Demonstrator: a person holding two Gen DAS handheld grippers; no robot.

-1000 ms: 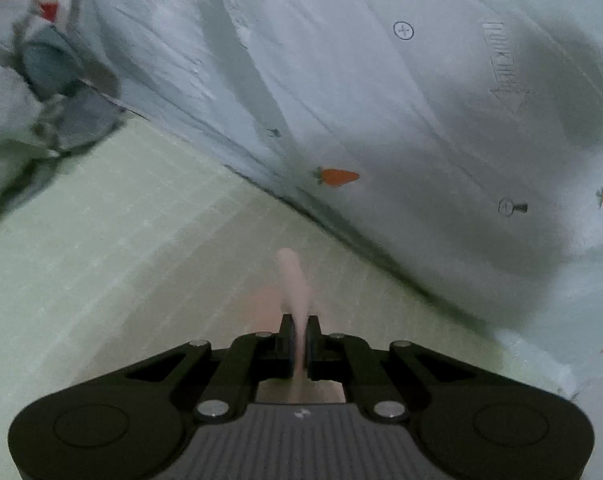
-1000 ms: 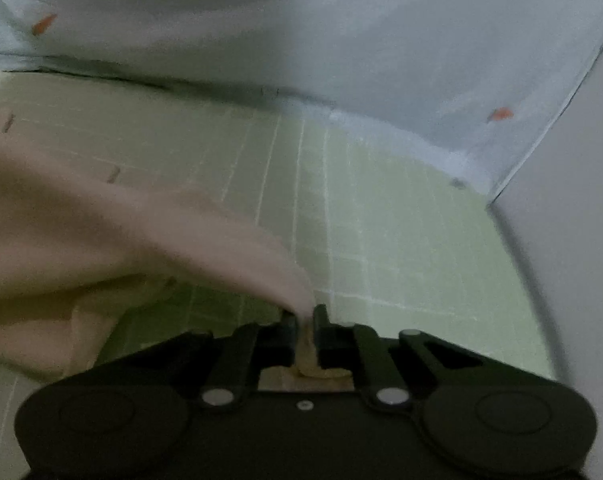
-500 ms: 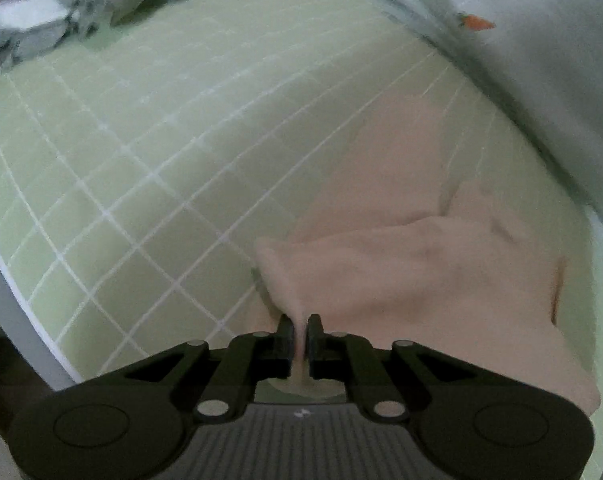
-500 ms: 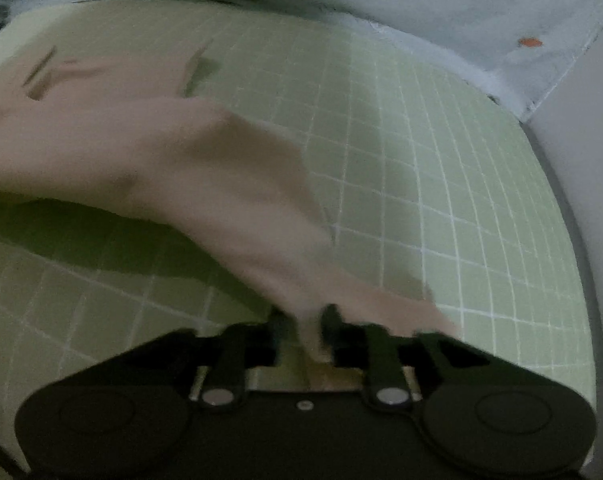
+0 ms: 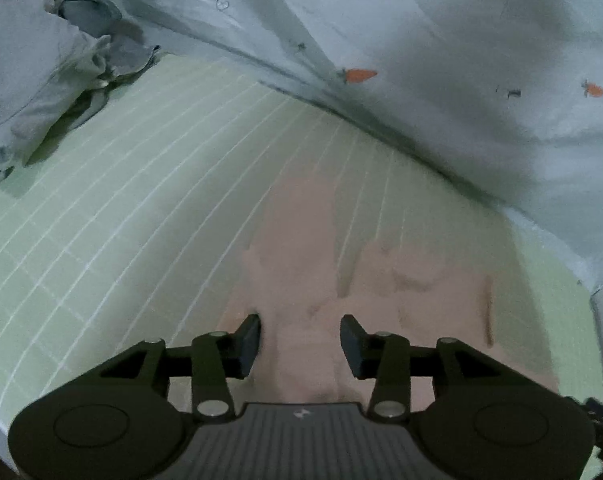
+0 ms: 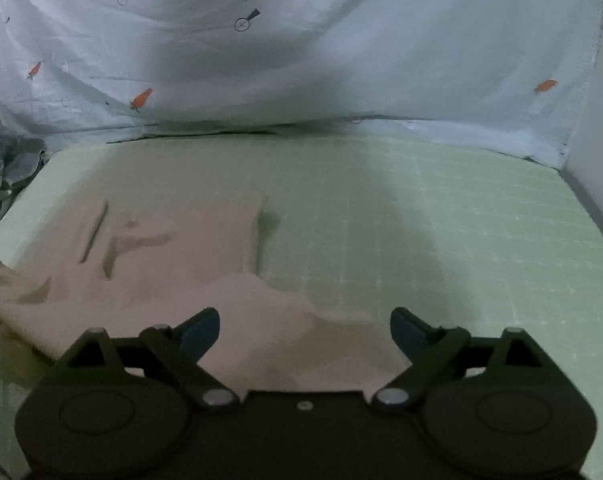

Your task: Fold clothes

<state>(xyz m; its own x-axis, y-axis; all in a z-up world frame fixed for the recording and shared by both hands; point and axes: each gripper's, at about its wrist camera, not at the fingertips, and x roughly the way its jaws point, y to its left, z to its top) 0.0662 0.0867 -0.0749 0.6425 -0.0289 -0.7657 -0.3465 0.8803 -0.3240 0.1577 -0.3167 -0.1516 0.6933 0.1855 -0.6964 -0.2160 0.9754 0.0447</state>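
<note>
Left wrist view: a peach garment lies rumpled on the green gridded mat. The left gripper and right gripper are both opening, holding nothing. Risk: the loose near fold may slump, since nothing pins it.

Left wrist view sat close above the green grid mat, angled steeply down, carrot-print sheet across upper frame, right wrist view likewise low and near, facing the same sheet, both shared mat and pink garment.
</note>
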